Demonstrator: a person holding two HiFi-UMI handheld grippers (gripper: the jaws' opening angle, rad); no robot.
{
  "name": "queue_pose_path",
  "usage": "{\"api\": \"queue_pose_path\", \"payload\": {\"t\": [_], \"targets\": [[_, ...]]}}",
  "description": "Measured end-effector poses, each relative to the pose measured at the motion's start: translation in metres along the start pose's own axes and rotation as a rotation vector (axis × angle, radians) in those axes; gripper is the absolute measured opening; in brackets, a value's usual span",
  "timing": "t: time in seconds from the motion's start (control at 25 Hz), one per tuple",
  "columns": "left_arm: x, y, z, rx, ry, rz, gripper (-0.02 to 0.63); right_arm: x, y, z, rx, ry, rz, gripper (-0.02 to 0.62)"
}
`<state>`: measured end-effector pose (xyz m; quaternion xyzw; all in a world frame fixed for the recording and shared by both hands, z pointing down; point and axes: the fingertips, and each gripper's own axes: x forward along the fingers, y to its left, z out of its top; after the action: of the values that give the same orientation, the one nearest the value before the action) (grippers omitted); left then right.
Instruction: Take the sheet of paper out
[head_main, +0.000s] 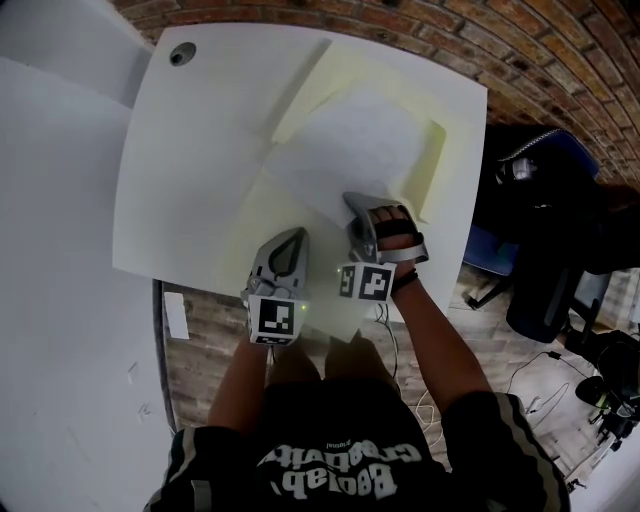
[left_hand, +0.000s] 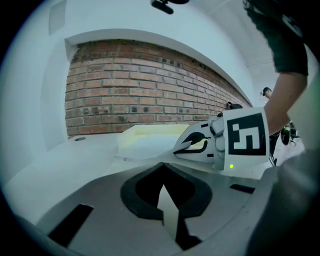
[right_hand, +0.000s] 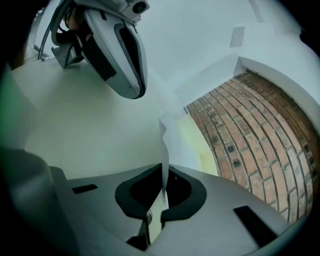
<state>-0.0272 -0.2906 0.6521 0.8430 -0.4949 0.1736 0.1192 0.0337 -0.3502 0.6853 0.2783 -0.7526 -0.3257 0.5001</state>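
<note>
A pale yellow folder lies open on the white table, with a white sheet of paper on it. My left gripper rests on the folder's near flap, its jaws shut on that pale flap. My right gripper is shut on the near edge of the paper; in the right gripper view the sheet stands on edge between the closed jaws. The left gripper view shows the right gripper close by on its right, and the paper curling in front of the folder.
A round cable hole sits at the table's far left corner. A brick wall runs behind the table. A dark chair and bags stand to the right, with cables on the floor. The table's near edge is by my body.
</note>
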Motion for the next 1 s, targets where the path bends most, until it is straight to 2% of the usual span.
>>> {"api": "queue_pose_path", "payload": {"t": [0.32, 0.72, 1.0], "targets": [[-0.009, -0.002, 0.016, 0.009, -0.024, -0.013, 0.0, -0.03, -0.023, 0.012, 0.199, -0.036, -0.004, -0.006], [-0.025, -0.002, 0.064, 0.032, -0.104, -0.046, 0.0, -0.081, -0.058, 0.022, 0.367, -0.019, -0.113, -0.006], [-0.039, -0.001, 0.097, 0.061, -0.162, -0.081, 0.0, -0.112, -0.083, 0.035, 0.536, -0.01, -0.196, -0.006]]}}
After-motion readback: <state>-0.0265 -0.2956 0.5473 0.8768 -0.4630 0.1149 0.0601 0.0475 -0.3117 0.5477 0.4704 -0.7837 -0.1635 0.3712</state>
